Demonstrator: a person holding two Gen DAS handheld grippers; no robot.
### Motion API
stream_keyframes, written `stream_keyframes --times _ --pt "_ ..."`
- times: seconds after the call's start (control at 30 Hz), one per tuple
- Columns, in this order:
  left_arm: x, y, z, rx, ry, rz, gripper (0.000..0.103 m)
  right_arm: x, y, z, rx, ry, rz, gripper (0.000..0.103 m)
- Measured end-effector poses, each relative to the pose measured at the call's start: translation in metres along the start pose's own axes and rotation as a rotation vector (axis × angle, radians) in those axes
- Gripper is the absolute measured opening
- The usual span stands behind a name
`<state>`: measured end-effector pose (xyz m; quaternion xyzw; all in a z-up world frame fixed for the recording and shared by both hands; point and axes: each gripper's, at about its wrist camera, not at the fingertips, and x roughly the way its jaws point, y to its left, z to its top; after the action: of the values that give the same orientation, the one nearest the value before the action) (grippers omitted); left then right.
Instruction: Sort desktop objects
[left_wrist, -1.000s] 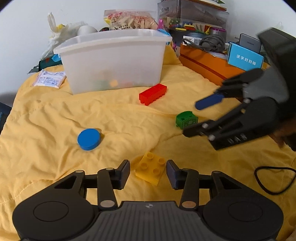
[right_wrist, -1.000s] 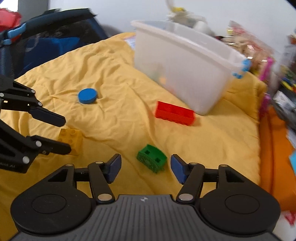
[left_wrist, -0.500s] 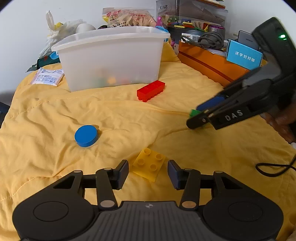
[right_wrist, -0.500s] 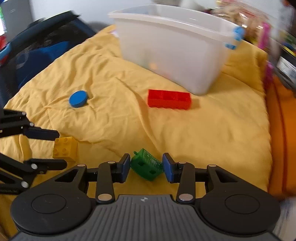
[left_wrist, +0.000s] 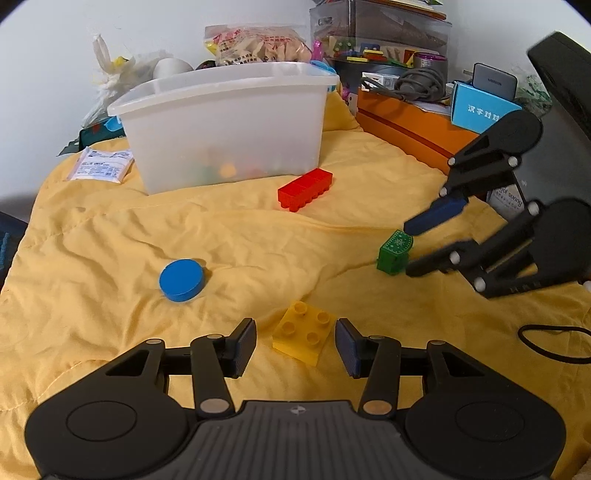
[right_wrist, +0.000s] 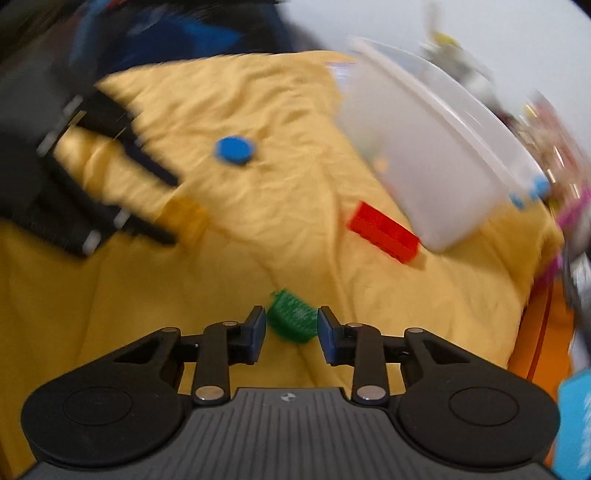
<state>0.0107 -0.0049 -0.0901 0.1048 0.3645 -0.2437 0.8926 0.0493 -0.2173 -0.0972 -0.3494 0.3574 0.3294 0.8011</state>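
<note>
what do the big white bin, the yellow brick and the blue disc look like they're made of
White bin: translucent, matte-frosted plastic, since coloured pieces show dimly through its wall. Yellow brick: moulded hard plastic with round studs and a slight sheen. Blue disc: solid, evenly coloured and matte; painted wood or plastic, the look leaves it open.

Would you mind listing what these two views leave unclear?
- Contents of the white bin, left wrist view: frosted wall shows only coloured smears.
- Whether the right claw touches the green block, right wrist view: motion blur; from the left wrist view a finger overlaps it.
- Black loop, left wrist view: cut off at the right edge.
- Print on the white packet: too small.
</note>
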Motion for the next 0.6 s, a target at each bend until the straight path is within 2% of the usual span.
stream_keyframes --times 0.17,0.3,0.47,0.53,0.57,0.6 --pt "0.001 0.000 0.000 -0.009 0.004 0.005 0.052 0.014 0.008 0.001 -0.098 0.017 -0.018 0.035" --pt "0.001 -0.001 0.000 -0.003 0.004 0.007 0.052 0.030 -0.005 0.012 -0.082 0.016 -0.018 0.035" --pt "0.003 -0.003 0.001 0.005 0.005 0.017 0.052 0.044 -0.034 0.011 0.083 0.004 0.067 0.036" --pt "0.005 -0.002 0.001 0.010 0.005 0.024 0.055 0.043 -0.042 0.006 0.178 0.006 0.099 0.031" --pt "0.006 -0.001 0.001 0.010 0.004 0.024 0.056 0.042 -0.044 0.003 0.217 0.006 0.095 0.025" --pt "0.007 -0.001 0.001 0.013 0.003 0.025 0.058 0.041 -0.044 0.002 0.245 0.009 0.083 0.024"
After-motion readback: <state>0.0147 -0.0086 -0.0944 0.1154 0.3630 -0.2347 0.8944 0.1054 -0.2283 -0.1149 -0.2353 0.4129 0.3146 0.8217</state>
